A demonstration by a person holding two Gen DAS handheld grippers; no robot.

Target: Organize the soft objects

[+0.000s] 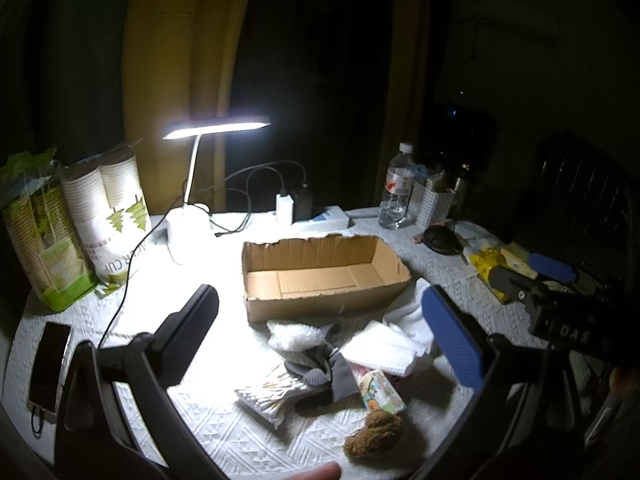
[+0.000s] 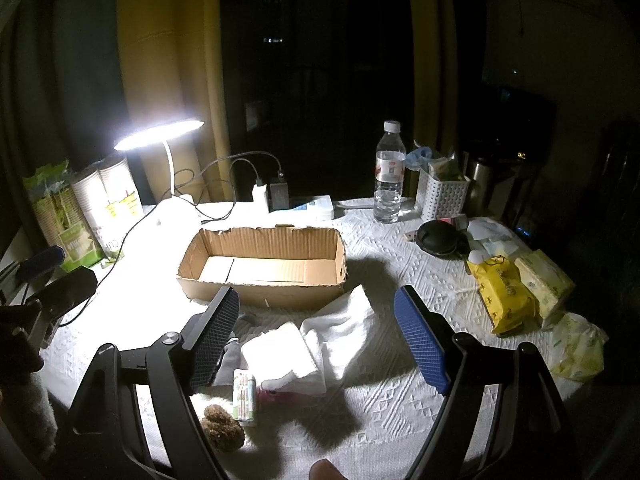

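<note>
Nothing boxed yet: cardboard box [image 2: 262,266] empty, both grippers, left gripper [image 1: 320,340] and right gripper [image 2: 318,340], wide open, holding nothing. Folded white cloth [image 2: 288,354] lies just before the box; pinch its thick fold.

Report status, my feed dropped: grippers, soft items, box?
Left gripper open, empty. Right gripper open, above white towel. Cardboard box empty, soft pile in front. Nothing blocking.

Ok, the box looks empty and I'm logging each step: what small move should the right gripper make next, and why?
Probably lower the right gripper onto the folded white towel directly beneath it. Its fingers stand open and hold nothing, the cardboard box is empty, and the soft items lie unsorted in front of it.
</note>
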